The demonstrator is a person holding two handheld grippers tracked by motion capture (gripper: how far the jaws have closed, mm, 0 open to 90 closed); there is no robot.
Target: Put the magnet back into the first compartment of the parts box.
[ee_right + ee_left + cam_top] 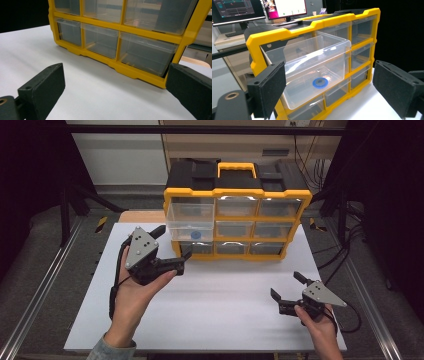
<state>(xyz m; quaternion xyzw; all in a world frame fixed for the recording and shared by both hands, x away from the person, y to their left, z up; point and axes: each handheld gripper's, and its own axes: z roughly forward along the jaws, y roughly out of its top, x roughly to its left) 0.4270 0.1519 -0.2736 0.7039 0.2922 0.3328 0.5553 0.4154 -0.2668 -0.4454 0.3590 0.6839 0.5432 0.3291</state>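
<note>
Drawer [191,221], clear, juts from the yellow organizer [237,195] at the desk's [225,310] twelve o'clock, a blue ring [320,82] inside; left tool [172,245] spread just beside it, right tool [286,285] spread at five o'clock, both holding nothing

A yellow-and-black plastic drawer cabinet [237,210] stood at the white table's [210,315] far edge; inside its pulled-out clear drawer [191,220] lay a blue ring [320,83].
</note>
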